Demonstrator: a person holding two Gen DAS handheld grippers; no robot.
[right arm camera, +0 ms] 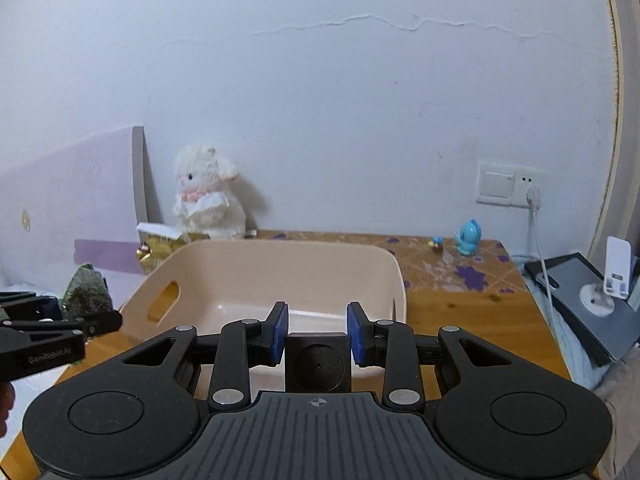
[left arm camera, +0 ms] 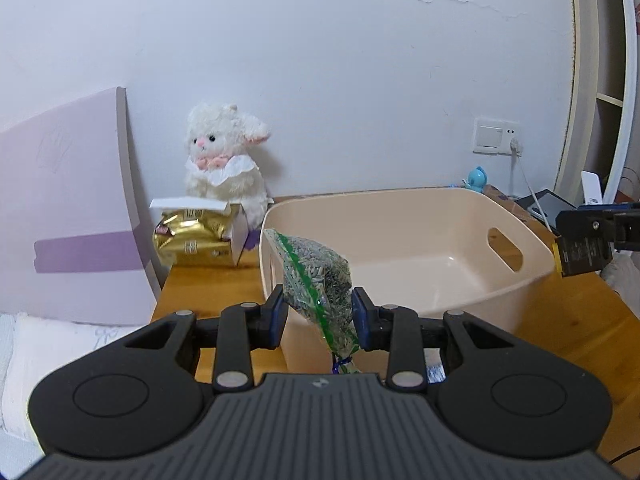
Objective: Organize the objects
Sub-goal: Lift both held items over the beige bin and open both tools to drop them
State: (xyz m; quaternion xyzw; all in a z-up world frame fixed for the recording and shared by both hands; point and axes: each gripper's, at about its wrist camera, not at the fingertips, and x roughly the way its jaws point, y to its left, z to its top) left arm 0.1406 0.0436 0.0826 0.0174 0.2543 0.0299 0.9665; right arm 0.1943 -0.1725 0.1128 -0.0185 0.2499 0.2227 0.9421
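1. Wooden desk (right arm camera: 460, 304) against a cracked white wall, with a beige bin (left arm camera: 404, 240) sitting mid-frame and nothing in it that I can see. Plush lamb (left arm camera: 224, 160) and gold packet (left arm camera: 192, 236) sit at centre left, a little blue toy (right arm camera: 469, 242) at centre right.
2. Left gripper (left arm camera: 318, 312) is clamped on a zip bag (left arm camera: 316, 276) of grey seeds, pinched around its middle so the bag stands up above the pads, right at the bin's near rim. Looks lined up for dropping it in.
3. Right gripper (right arm camera: 316, 334) has a black cube (right arm camera: 318, 362) snug between its blue pads, closed on it, held low at the bin's near wall.
4. Both grippers point forward and level, left one at the bin's left end, right one nearer the middle. My guess: both items go in the bin next.
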